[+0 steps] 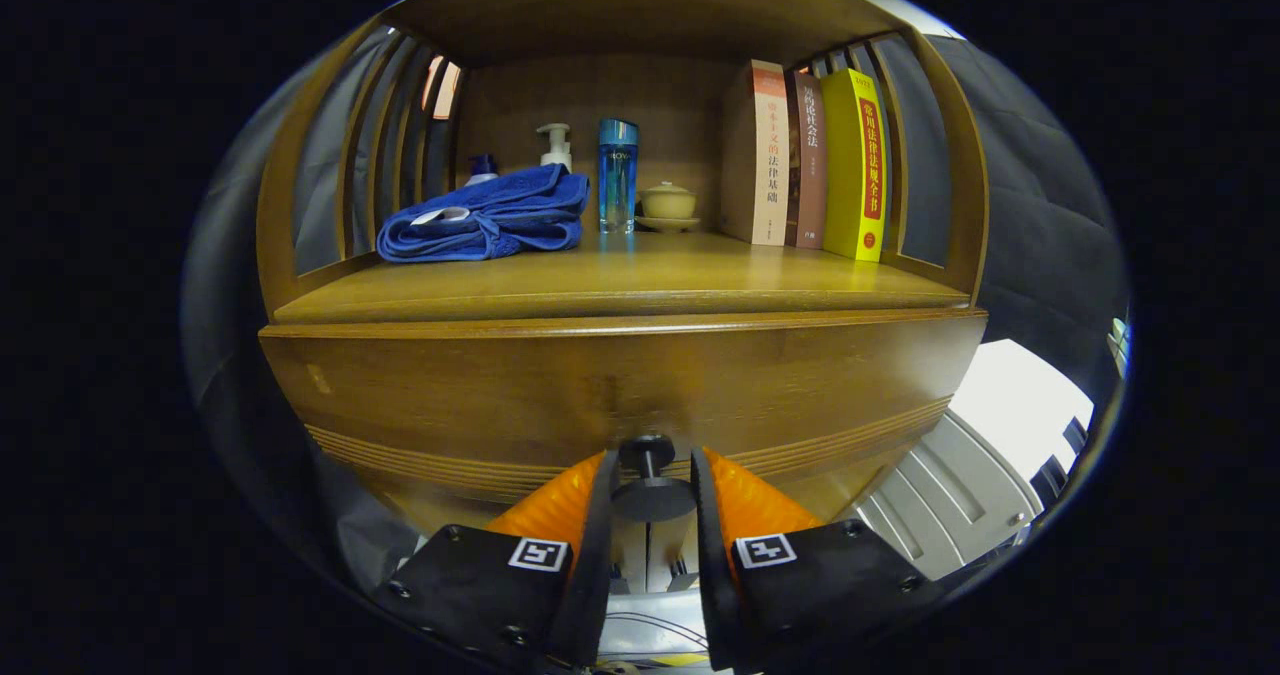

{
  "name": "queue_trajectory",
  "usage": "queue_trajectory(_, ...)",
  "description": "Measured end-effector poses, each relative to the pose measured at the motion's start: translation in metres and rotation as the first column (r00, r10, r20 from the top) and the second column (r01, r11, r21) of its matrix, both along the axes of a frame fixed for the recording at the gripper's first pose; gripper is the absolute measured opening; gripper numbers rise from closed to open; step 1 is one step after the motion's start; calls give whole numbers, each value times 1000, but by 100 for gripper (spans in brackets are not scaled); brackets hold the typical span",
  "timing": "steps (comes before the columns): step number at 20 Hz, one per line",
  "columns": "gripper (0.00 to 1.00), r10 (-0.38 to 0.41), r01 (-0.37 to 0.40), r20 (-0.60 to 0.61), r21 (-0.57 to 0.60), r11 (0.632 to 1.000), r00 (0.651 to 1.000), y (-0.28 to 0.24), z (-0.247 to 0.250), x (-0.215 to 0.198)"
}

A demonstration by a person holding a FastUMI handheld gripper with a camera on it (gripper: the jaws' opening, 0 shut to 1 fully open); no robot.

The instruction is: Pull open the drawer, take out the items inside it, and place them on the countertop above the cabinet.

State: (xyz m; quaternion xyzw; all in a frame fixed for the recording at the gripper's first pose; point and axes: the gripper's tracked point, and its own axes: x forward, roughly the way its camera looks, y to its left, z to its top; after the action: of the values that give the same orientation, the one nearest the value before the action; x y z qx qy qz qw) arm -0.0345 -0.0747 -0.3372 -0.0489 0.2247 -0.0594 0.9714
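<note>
In front of fingers: wooden cabinet (pixel 620 395), drawer front (pixel 450 405) flush, looks closed; contents hidden. Countertop (pixel 620 290) above carries folded blue towel (pixel 490 220), three books (pixel 810 160), blue bottle (pixel 617 175), pump bottle (pixel 556 145), small lidded cup (pixel 667 201). Drawer knob (pixel 650 490) sits between fingers. Gripper (pixel 648 495) narrowed around knob, pinch likely but contact unclear. Judgement: task barely begun; pull, unloading, placing all remain.

Wooden countertop (pixel 620 280) carries towel (pixel 487 217), bottles (pixel 617 175), cup (pixel 667 201) (lidded), books (pixel 806 160).
</note>
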Motion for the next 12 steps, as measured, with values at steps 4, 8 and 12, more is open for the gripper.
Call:
queue_trajectory(4, 47, -4, 4, -11, 3, 1000, 1000, 0, 3, -15)
queue_trajectory(8, 47, -19, 19, -38, -6, 1000, 999, -1, 5, -29)
queue_trajectory(12, 47, -19, 19, -50, -3, 1000, 999, -1, 7, -41)
